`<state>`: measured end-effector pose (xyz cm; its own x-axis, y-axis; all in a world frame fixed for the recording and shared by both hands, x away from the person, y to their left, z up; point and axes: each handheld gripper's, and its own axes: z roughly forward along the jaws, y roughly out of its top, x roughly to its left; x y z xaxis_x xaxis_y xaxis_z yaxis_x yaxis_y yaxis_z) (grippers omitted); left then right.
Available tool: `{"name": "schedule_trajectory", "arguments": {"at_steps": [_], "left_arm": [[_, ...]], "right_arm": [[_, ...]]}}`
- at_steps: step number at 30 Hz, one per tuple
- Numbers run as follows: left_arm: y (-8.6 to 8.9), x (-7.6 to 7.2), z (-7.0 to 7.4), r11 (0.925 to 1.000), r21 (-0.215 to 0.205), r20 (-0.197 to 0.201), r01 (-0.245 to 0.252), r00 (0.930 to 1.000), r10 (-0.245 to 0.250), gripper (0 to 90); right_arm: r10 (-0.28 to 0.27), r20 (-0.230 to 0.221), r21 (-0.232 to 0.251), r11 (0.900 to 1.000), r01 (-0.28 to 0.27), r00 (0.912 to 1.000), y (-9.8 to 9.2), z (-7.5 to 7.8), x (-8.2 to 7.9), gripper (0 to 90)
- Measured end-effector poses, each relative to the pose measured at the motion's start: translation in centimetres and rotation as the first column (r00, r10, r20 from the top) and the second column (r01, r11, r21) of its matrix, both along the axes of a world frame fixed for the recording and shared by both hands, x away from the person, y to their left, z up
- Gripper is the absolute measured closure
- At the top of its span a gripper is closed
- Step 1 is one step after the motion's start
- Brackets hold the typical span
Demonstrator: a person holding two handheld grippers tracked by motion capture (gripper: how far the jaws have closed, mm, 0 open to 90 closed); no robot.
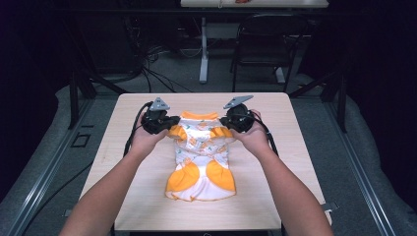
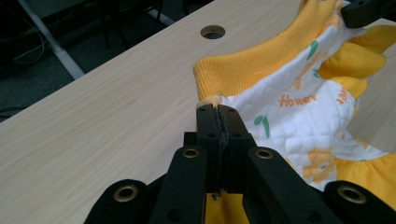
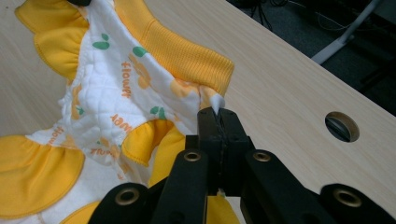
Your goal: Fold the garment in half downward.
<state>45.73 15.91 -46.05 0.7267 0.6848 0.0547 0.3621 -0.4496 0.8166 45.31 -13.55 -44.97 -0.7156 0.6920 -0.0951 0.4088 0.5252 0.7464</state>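
Pale wood table (image 1: 123, 196); we pinch small yellow-white garment (image 1: 201, 157) at shoulders, left gripper (image 2: 217, 111) and right gripper (image 3: 217, 113) both clamped on fabric.

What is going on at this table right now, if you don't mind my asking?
A person holds a claw in each hand and has pinched a small white and orange garment at its two shoulder corners beside the ribbed orange collar. The left claw and the right claw are both shut on the fabric. The collar end is raised off the wooden table, while the orange-trimmed hem nearer the person lies on it.
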Motion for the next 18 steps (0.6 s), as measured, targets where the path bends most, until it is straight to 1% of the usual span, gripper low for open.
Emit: {"name": "schedule_trajectory", "arguments": {"at_steps": [7,9,11,14,18], "left_arm": [[-0.2,-0.8,-0.4,0.9999,0.004,0.012,0.015,0.9998,-0.015,88.7],[-0.1,-1.0,-0.5,0.9996,0.012,0.01,0.024,0.9997,-0.024,88.7],[-0.1,-1.3,-0.7,0.9995,-0.001,0.008,0.03,0.9995,-0.03,88.7],[0.0,-1.7,-0.9,0.9993,-0.003,0.008,0.039,0.9992,-0.038,88.7],[-0.1,-2.3,-1.2,0.9986,-0.005,0.005,0.053,0.9986,-0.053,88.7]], "right_arm": [[0.019,0.008,-0.014,1.0,-0.019,0.9998,-0.1,-0.2,-0.8,89.3],[0.024,0.012,-0.017,1.0,-0.024,0.9996,-0.1,-0.2,-1.1,89.3],[0.03,0.017,-0.018,0.999,-0.03,0.9994,-0.1,-0.4,-1.4,89.3],[0.04,0.016,-0.014,0.999,-0.039,0.9991,-0.2,-0.6,-1.9,89.3],[0.049,0.01,-0.025,0.999,-0.048,0.9988,-0.2,-0.9,-2.3,89.3]]}}
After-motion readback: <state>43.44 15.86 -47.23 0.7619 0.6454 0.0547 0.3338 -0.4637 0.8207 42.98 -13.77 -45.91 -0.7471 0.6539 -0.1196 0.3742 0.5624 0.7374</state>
